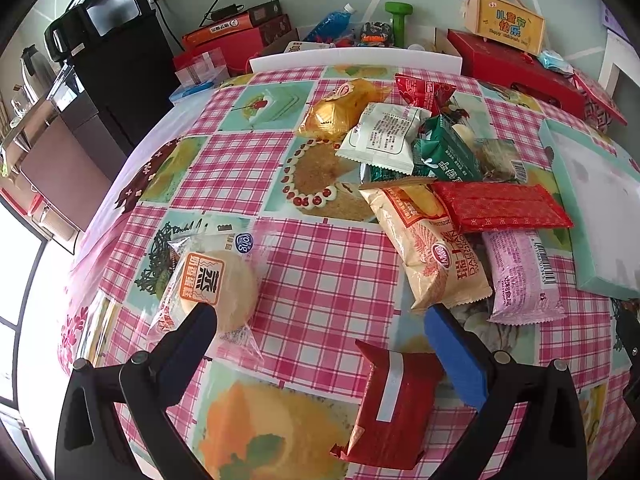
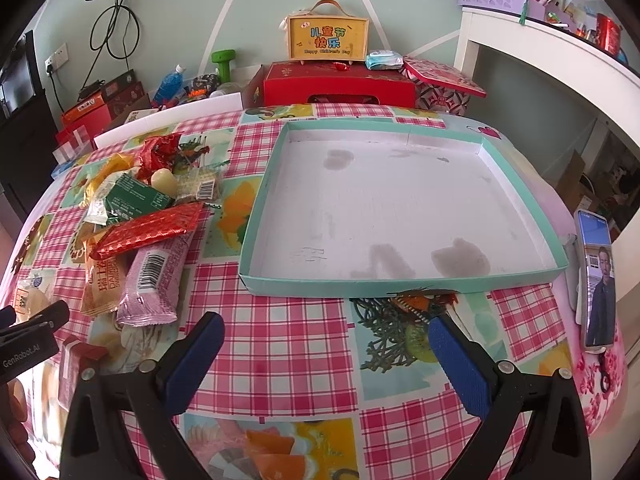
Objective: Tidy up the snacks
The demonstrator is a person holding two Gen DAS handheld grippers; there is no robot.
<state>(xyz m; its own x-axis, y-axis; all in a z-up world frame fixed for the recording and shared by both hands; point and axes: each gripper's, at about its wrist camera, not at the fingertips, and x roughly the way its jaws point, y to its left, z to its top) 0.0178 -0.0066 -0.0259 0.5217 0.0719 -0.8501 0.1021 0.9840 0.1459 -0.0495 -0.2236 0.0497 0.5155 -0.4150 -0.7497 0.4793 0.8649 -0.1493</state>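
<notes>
Left gripper [image 1: 320, 320] jaws spread wide, holding nothing, above the table [image 1: 320, 264]; a red snack packet [image 1: 390, 404] lies right between them. Round pastry in clear wrap [image 1: 218, 284] sits by its left finger. Right gripper [image 2: 326, 334] also wide open and empty, facing the bare teal tray [image 2: 400, 280]. Snack pile [image 2: 140, 216] lies left of the tray. Packets look light, crinkly, slippery; pinch the red one across its flat middle, gently.

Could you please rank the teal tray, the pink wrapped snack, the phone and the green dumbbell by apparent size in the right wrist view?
1. Teal tray
2. Pink wrapped snack and phone, look alike
3. Green dumbbell, though farthest away
</notes>
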